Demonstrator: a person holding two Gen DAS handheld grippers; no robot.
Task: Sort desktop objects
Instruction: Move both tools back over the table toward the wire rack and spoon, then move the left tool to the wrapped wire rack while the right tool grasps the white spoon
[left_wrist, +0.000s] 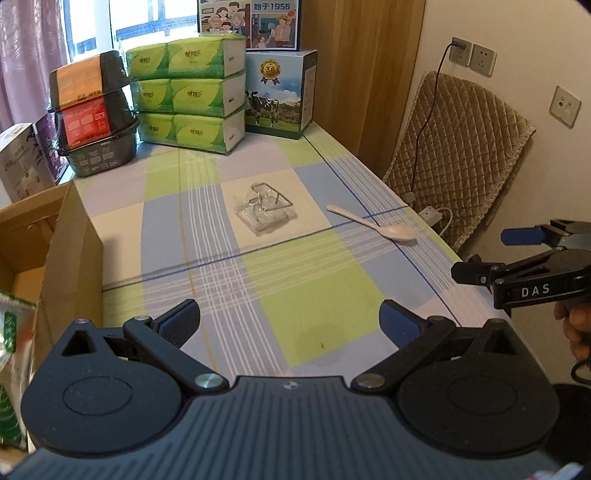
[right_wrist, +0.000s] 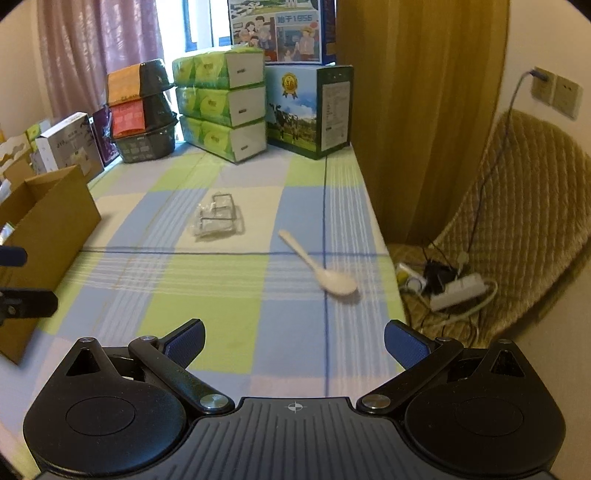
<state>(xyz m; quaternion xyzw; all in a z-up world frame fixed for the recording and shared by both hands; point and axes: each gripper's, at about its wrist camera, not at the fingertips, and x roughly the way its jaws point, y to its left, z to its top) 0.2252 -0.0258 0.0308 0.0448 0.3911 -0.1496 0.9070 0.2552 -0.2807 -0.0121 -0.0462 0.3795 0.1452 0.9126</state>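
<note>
The right wrist view is motion-blurred: the white spoon (right_wrist: 319, 266) and the clear packet (right_wrist: 217, 218) at mid-frame are smeared, so the packet's contents cannot be told. At that view's left edge only a blue pad and black link of the left gripper (right_wrist: 14, 280) show — the rest is cut off. In the left wrist view the cardboard box (left_wrist: 55, 258) runs off the left edge, its inside mostly hidden, and a hand (left_wrist: 574, 328) at the right edge is cut — only part shows.
</note>
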